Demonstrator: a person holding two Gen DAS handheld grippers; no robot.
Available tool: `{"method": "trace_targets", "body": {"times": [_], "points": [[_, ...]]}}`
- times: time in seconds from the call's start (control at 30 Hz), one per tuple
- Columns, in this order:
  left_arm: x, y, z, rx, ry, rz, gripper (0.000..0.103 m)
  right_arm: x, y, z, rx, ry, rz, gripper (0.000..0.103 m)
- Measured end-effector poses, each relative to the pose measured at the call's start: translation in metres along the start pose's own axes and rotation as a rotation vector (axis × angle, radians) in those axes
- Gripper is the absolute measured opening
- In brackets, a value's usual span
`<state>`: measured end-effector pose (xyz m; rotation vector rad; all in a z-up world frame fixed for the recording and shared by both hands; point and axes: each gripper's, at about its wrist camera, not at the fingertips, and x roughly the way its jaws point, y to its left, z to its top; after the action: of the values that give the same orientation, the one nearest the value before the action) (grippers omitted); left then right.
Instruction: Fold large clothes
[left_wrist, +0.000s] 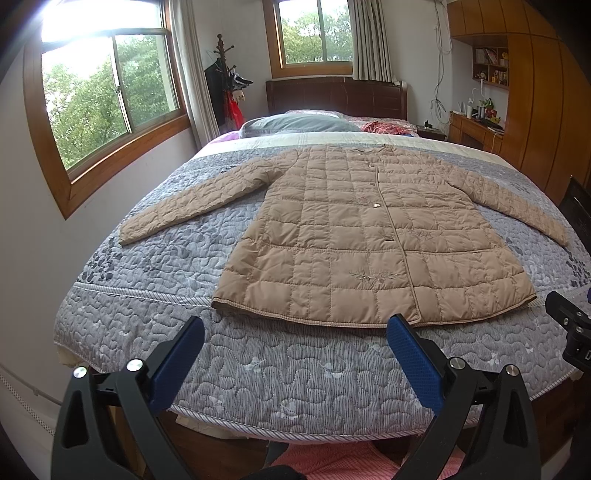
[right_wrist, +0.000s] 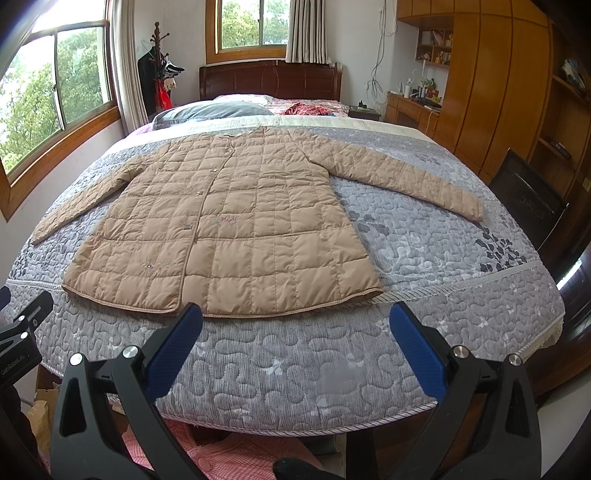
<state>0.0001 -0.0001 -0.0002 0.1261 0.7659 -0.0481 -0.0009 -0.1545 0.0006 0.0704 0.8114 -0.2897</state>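
Left hand-held gripper (left_wrist: 295, 354) and right hand-held gripper (right_wrist: 295, 343) both hang wide apart, empty, short of the bed's (left_wrist: 258, 369) foot. The coat (left_wrist: 369, 243) lies flat on it, buttoned, sleeves spread. Puffy quilting looks light and soft, the shell probably slick, so pinch deep. Best grips, I'd say: the sleeve (right_wrist: 469, 206) cuffs, then the hem (right_wrist: 280, 312).
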Motion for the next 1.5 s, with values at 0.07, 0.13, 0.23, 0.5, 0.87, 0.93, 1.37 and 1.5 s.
{"method": "trace_targets", "body": {"times": [0.07,0.13,0.23,0.5,0.87,0.93,1.37,1.5], "points": [[-0.0001,0.0000,-0.0001,0.000,-0.001,0.001,0.099,-0.0010,0.0016,-0.0012,0.000,-0.001,-0.001,0.100],[0.0000,0.0000,0.0000,0.000,0.000,0.000,0.099,-0.0009,0.0016,-0.0011,0.000,0.000,0.000,0.100],[0.0000,0.0001,0.0000,0.000,0.000,0.000,0.099,-0.0010,0.0014,-0.0011,0.000,0.001,0.000,0.100],[0.0000,-0.0001,0.0000,0.001,0.000,0.001,0.099,-0.0013,0.0008,-0.0001,0.001,0.001,0.000,0.100],[0.0001,0.0001,-0.0001,0.001,0.001,-0.001,0.099,-0.0013,0.0022,-0.0013,0.000,0.003,0.001,0.100],[0.0000,0.0000,0.0000,0.001,0.000,-0.001,0.099,-0.0017,0.0019,-0.0008,0.000,0.002,0.001,0.100],[0.0001,0.0000,-0.0001,0.002,0.001,-0.002,0.099,-0.0009,0.0028,-0.0004,0.000,0.002,0.000,0.100],[-0.0001,0.0001,-0.0001,0.002,0.000,-0.001,0.099,-0.0008,0.0026,-0.0007,0.000,0.001,0.000,0.100]]}}
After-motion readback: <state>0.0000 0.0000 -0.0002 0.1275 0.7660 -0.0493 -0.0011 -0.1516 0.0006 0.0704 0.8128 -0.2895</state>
